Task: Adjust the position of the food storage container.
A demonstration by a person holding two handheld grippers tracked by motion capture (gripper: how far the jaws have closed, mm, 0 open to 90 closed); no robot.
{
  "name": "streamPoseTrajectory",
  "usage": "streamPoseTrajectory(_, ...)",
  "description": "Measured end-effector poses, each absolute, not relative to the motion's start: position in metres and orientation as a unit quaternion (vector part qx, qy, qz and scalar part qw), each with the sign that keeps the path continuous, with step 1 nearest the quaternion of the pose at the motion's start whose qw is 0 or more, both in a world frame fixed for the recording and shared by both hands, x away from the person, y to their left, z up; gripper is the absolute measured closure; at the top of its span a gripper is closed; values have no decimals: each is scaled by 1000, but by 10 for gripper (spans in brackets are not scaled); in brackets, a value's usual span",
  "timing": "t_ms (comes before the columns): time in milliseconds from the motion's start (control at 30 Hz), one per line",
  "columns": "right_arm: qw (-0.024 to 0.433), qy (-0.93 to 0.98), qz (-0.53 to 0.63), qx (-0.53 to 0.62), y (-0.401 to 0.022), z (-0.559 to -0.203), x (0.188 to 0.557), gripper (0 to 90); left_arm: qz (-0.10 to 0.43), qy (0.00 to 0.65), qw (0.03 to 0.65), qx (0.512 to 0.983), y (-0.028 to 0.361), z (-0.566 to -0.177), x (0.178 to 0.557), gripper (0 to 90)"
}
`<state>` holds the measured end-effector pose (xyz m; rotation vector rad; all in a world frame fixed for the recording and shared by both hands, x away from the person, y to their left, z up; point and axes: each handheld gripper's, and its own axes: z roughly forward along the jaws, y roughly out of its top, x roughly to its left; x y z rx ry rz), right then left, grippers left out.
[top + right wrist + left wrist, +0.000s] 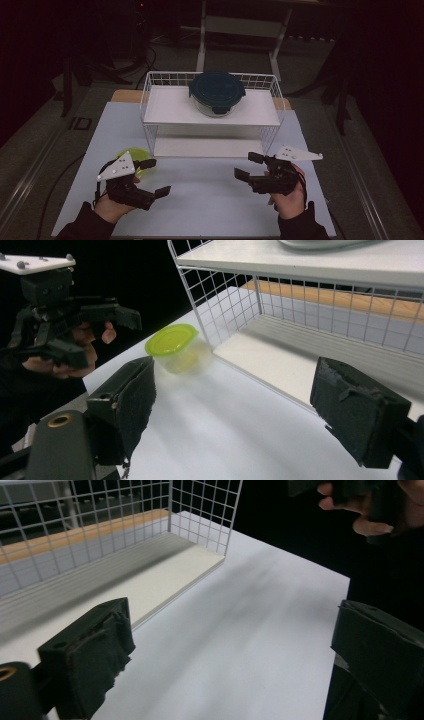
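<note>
My left gripper (153,177) hovers low over the white table (210,195), its jaws spread wide with nothing between them. Just beyond its far jaw, close to the left foot of the rack, sits a small clear container with a lime-green lid (134,156); seen from my right gripper it stands upright on the table (174,347), just outside the rack's wire end wall. I can read no label or writing on it.

Ahead of both my grippers stands a white wire rack (150,107) with two white shelves. The lower shelf (150,580) lies bare just past my left jaws. On the top shelf, well beyond my fingers, rests a round glass container with a dark teal clip lid (217,92), closed. No brand shows on it either.

My right gripper (249,166) points left toward the rack's front, its jaws also wide apart and holding nothing; its padded fingers (131,395) frame bare tabletop.

The table is a matte white sheet over a wooden edge. Around it the room is dark: grey floor, cables, metal stands behind.
</note>
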<state>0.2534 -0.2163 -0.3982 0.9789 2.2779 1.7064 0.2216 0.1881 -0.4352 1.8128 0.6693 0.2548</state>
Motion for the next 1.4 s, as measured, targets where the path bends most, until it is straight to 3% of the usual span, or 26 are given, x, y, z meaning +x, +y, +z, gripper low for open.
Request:
streamPoseTrajectory(400,106,751,560,332,-240,-413,224,179,122,294,561,764,221,-433,211,144)
streamPoseTrajectory(533,105,748,559,342,-247,-420,218,179,140,309,560,756,239,-435,209,264)
streamPoseTrajectory(867,115,735,563,360,-265,-425,210,180,182,382,527,737,294,-450,213,663)
streamPoseTrajectory(1200,114,730,563,370,-272,-430,209,181,204,460,448,739,333,-486,226,866)
streamPoseTrajectory(1400,110,729,565,369,-270,-432,211,182,213,468,396,761,341,-513,245,879)
